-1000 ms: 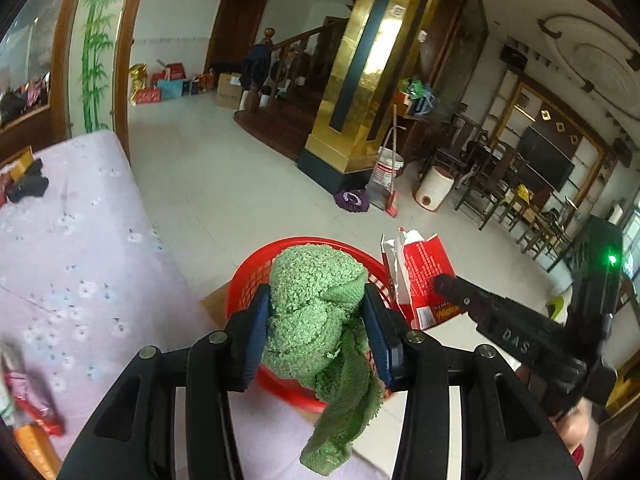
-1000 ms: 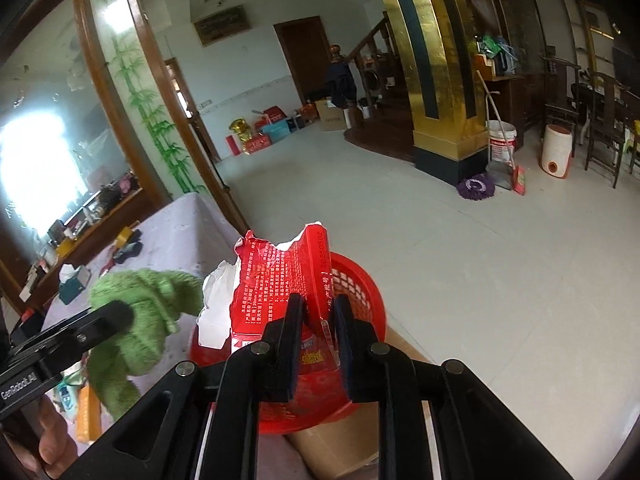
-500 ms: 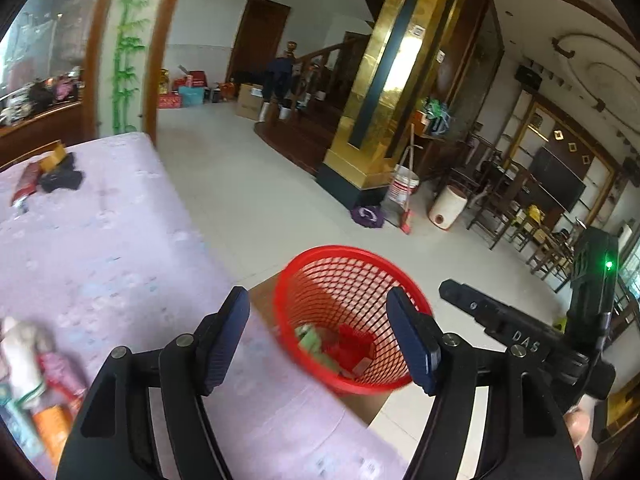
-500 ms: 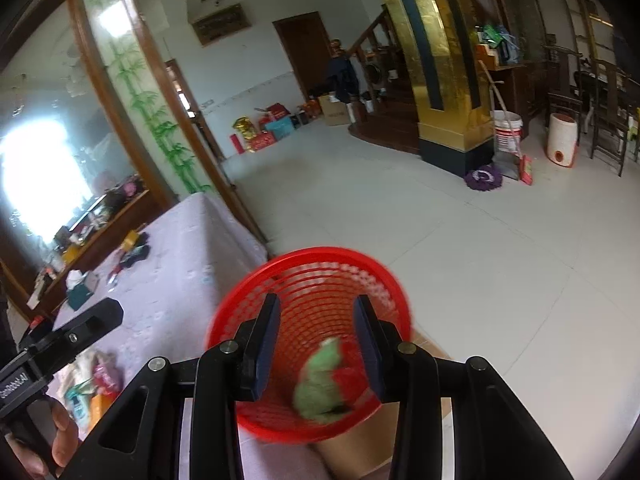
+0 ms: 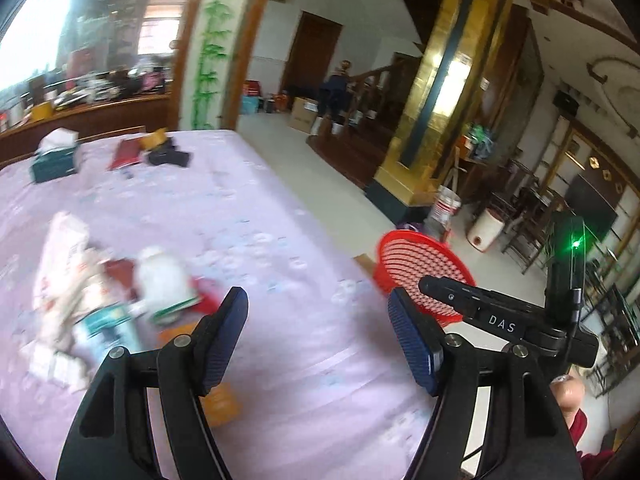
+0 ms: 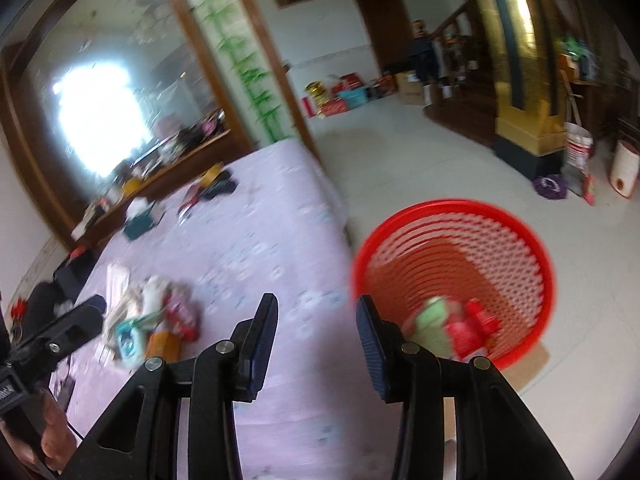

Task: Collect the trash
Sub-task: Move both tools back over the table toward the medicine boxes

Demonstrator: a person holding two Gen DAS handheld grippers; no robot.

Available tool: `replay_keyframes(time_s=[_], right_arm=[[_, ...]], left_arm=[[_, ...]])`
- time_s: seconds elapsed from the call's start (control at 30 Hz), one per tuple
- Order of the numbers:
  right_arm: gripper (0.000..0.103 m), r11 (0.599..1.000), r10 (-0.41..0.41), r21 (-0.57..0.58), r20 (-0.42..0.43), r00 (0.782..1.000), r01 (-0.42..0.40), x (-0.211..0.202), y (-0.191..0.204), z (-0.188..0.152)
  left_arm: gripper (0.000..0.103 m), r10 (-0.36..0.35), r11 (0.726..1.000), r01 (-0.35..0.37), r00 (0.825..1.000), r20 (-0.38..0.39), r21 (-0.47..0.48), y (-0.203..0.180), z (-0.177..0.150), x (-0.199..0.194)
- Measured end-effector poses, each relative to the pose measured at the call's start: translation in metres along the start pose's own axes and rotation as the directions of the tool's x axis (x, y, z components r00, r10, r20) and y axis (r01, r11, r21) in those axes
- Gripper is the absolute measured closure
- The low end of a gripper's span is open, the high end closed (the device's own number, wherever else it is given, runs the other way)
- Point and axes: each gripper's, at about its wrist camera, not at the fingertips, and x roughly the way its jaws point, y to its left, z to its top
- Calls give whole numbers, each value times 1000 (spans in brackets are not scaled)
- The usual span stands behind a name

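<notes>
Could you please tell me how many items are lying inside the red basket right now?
2: a green cloth at the red basket's bottom and red packaging beside it; more may be hidden underneath.

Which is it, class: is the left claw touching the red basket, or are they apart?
Apart. In the left wrist view the left claw hangs open over the purple cloth, with empty space between it and the basket beyond the table's edge.

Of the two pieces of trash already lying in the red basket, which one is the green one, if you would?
In the red basket, the green cloth is the left piece; the red carton lies to its right.
</notes>
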Motion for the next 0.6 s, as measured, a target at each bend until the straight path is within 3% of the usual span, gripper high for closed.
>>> replay_keyframes(time_s=[0.13,0.23,0.33,0.5,0.6], right_arm=[[59,997,49,-62,-63,997,-53,17,35,-13],[58,991,73,-105,-93,993,-83,24,56,-22],[57,984,93,-140,-116,989,-109,32,74,-27],[57,978,119,-158,-130,984,-139,40,91,-30],[57,973,129,-177,-133,983,-151,41,99,-32]], left_arm=[[32,72,995,-71,997,10,-74,46,-17,-28],[32,147,976,-147,989,-16,-162,85,-33,-43],[32,206,928,-216,976,-66,-303,132,-51,-55],[32,244,806,-275,961,-130,-524,192,-69,-50],[32,264,772,-292,955,-134,-565,204,-67,-44]])
